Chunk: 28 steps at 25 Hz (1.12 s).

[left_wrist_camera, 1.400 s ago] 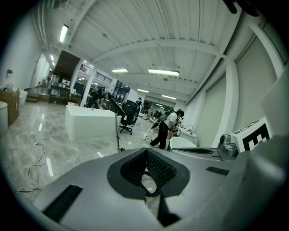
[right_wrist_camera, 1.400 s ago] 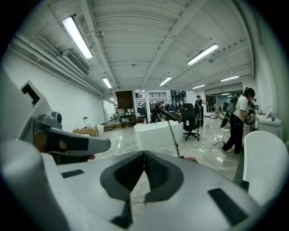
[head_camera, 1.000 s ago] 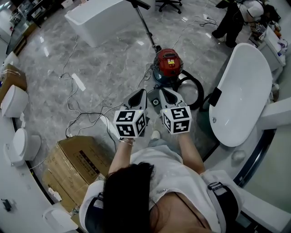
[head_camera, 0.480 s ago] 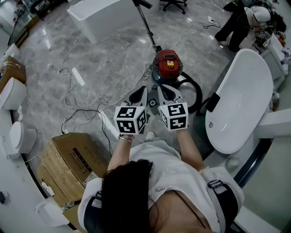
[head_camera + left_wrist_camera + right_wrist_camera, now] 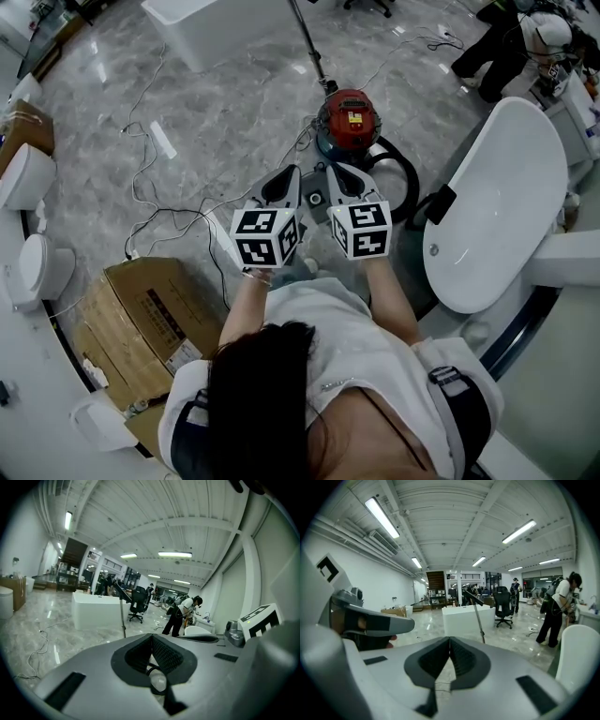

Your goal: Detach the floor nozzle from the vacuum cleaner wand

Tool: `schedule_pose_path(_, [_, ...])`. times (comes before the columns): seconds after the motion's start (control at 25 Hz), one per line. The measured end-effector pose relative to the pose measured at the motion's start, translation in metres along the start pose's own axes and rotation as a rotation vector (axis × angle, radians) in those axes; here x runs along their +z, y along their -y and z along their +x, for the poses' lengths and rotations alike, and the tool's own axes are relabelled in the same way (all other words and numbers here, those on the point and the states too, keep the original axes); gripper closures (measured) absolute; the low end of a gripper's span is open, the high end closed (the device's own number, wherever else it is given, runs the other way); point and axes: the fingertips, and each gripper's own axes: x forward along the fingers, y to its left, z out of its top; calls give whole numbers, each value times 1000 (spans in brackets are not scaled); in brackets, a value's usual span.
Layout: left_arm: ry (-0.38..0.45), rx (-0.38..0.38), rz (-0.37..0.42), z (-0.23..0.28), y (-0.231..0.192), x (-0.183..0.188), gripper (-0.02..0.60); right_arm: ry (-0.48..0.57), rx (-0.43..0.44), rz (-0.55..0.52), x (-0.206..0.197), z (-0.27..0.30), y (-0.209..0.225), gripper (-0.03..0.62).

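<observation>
Clearly no grip on anything yet. See the left gripper [image 5: 292, 178] and the right gripper [image 5: 339, 176] side by side at the middle of the head view, each with its fingers pressed together on nothing, as both gripper views confirm.

Look just above them in the frame for the red vacuum cleaner [image 5: 348, 117] on the floor [image 5: 206, 112], with its black hose [image 5: 401, 183] looped at its right. Follow the thin wand [image 5: 307, 42] from that red body up and out of the top edge. Find at its far end, upper centre of the right gripper view, a dark slanted piece, probably the floor nozzle [image 5: 472, 595], though too small to be sure.

Expect a stiff, light tube and a hard plastic head, both smooth and somewhat slippery, joined by a friction fit or a catch. Best, probably, to clamp the wand close to the joint with one gripper, take the neck of the nozzle with the other, then twist and pull apart along the tube. Beware of the wand tipping over once freed.
</observation>
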Motion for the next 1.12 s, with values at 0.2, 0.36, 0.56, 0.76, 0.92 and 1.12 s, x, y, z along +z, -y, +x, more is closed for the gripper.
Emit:
schedule_pose_path(0.2, [-3, -5, -4, 3, 2, 0, 577, 1, 14, -4, 0, 0, 1, 580])
schedule_pose_path(0.36, [11, -13, 15, 6, 3, 6, 577, 5, 14, 11, 0, 2, 3, 580])
schedule_pose_path(0.56, [19, -29, 14, 13, -1, 10, 578, 10, 9, 6, 4, 9, 4, 580])
schedule_pose_path(0.76, [31, -32, 19, 18, -12, 15, 577, 17, 4, -6, 11, 20, 1, 580])
schedule_pose_path(0.92, [46, -20, 7, 26, -28, 20, 577, 3, 4, -17, 11, 35, 0, 580])
schedule_pose_path(1.12, [40, -33, 2, 45, -47, 29, 577, -9, 7, -20, 16, 61, 2, 580])
